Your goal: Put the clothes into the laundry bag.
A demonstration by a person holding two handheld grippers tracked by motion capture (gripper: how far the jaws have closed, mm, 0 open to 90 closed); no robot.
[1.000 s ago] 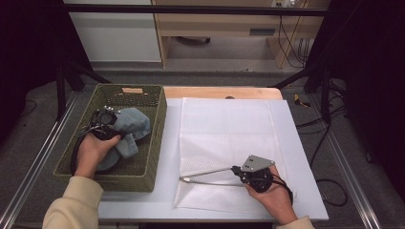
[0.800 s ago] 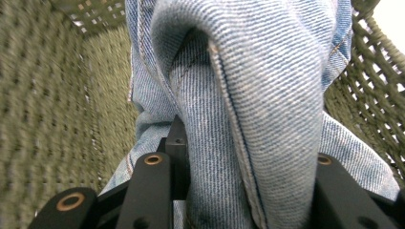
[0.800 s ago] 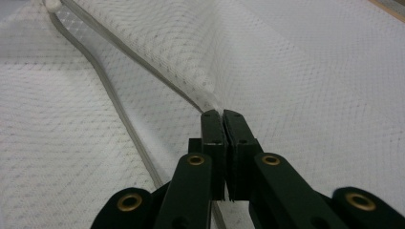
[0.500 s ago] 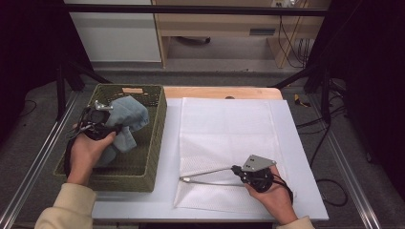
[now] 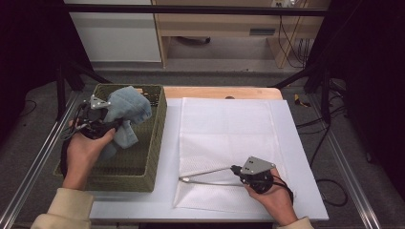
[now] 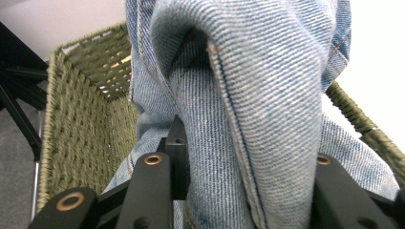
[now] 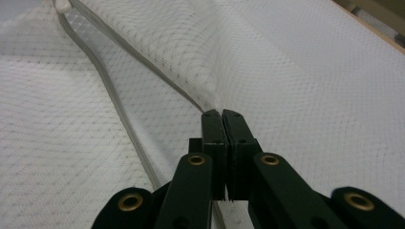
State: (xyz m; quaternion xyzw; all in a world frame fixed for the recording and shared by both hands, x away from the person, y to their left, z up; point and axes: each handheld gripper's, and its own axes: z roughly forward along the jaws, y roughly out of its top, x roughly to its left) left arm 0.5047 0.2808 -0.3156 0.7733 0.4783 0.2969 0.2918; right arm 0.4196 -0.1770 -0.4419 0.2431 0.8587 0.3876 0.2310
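Since the earlier frames: left claw (image 5: 111, 125) risen out of the green woven basket (image 5: 152, 157), denim garment (image 5: 125, 112) lifted with it from the basket floor to rim height; right claw (image 7: 223, 125) unmoved. Left claw clamped on a thick fold of the denim (image 6: 248, 119), cloth bunched between the jaws and draped over them, its lower end hanging inside the basket at the far-left corner. Right claw pressed together, pinching the upper layer of the white mesh laundry bag (image 5: 229, 138) beside its zipper edge (image 7: 119, 109), the mouth raised slightly off the white bench (image 5: 165, 200). Bag flat on the bench, just right of the basket, mouth toward the near-left corner. Step in hand, by judgement: lifting the garment clear of the basket for transfer to the bag. Next move calls for more height to clear the basket rim, travel rightward toward the bag mouth, and a wider opening held by the right claw, as the gap looks narrow for so bulky a bundle. Risk noted: trailing denim catching on the wicker rim.
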